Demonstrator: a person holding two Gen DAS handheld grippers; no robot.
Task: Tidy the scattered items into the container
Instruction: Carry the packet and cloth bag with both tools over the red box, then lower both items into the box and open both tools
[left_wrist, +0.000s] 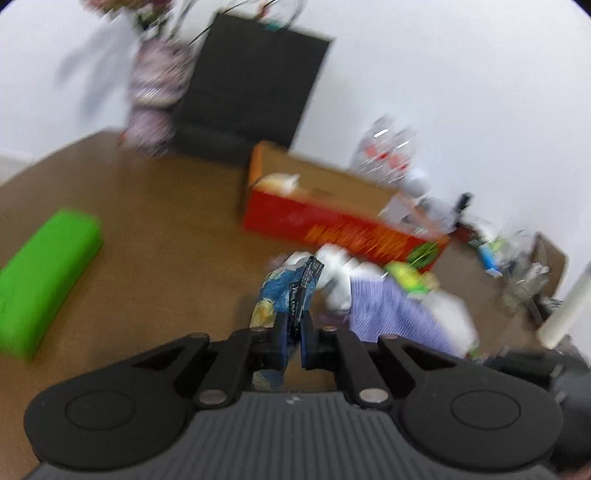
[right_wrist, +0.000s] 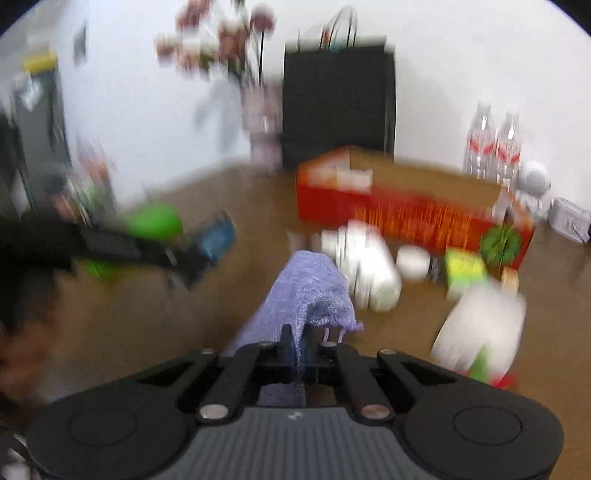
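- On the brown table (left_wrist: 155, 236), far left: green block (left_wrist: 44, 277), lying apart from everything else, not yet tidied.
- Centre, left wrist view: left claw (left_wrist: 294, 332) clamped on a blue and yellow packet (left_wrist: 291, 291), lifted off the table and aimed toward the box.
- Just right of that: lilac cloth (left_wrist: 391, 314), pinched shut in the right claw (right_wrist: 297, 345), also raised, draped back over the fingers.
- Behind both: red and orange cardboard box (left_wrist: 332, 225), open at the top, some pale items already inside, though too blurred to name.
- In front of the box: white tub (right_wrist: 412, 262), white rolls or packs (right_wrist: 365, 266), yellow-green packet (right_wrist: 463, 267), still loose on the table.
- Further right: white bag with green and red print (right_wrist: 480, 332), also loose.
- Far right, by the wall: two water bottles (right_wrist: 495, 144).
- Progress, as a judgement: early to middle; two items in hand, several left outside.
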